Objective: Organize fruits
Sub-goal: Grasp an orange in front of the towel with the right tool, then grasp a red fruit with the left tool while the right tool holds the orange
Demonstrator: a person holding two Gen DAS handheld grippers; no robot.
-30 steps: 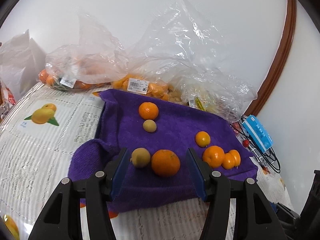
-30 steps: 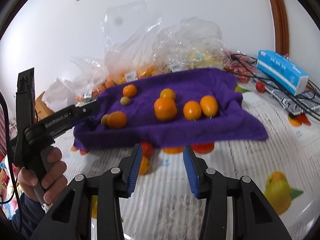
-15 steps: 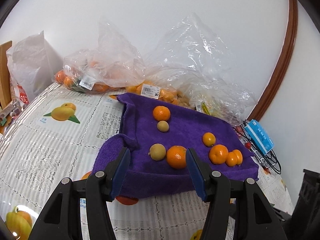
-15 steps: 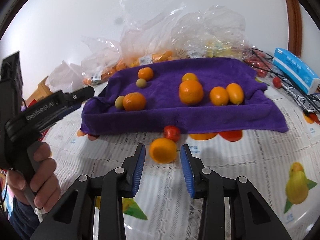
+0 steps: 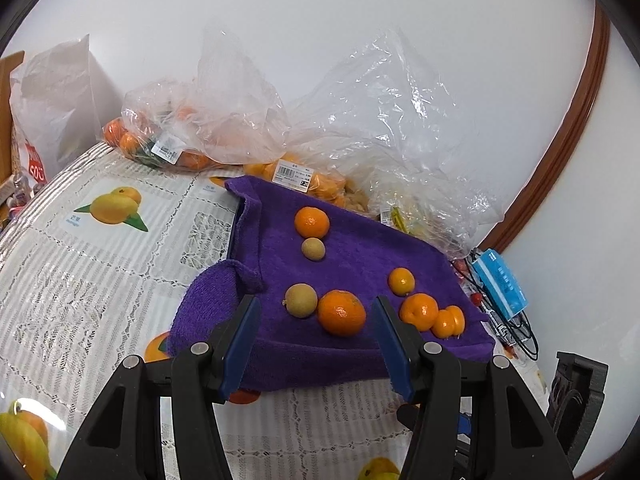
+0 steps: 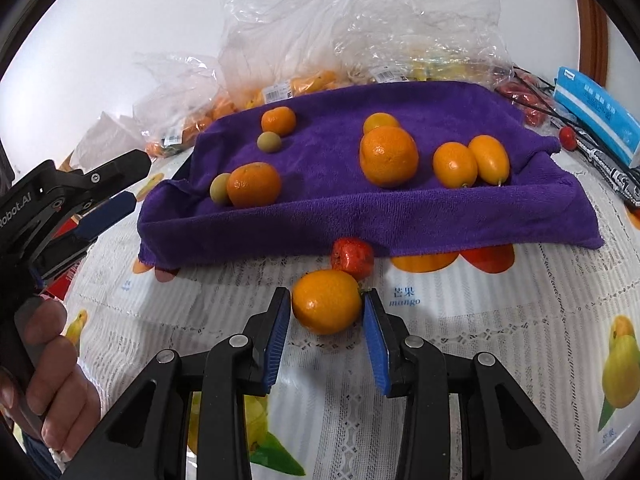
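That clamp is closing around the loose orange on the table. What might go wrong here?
The orange is round and sits between the right gripper's blue pads, so it might squirt out and roll. The small red fruit right behind it could get nudged. Setting it on the purple towel may bump the fruits already there.

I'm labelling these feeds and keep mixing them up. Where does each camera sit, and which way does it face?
Left wrist: on the left gripper, looking down along its fingers at the purple towel; only those fingers show.
Right wrist: on the right gripper, fingers flanking an orange fruit before the towel; the hand holding the left gripper shows.
Shared: towel, fruit, plastic bags, blue box.
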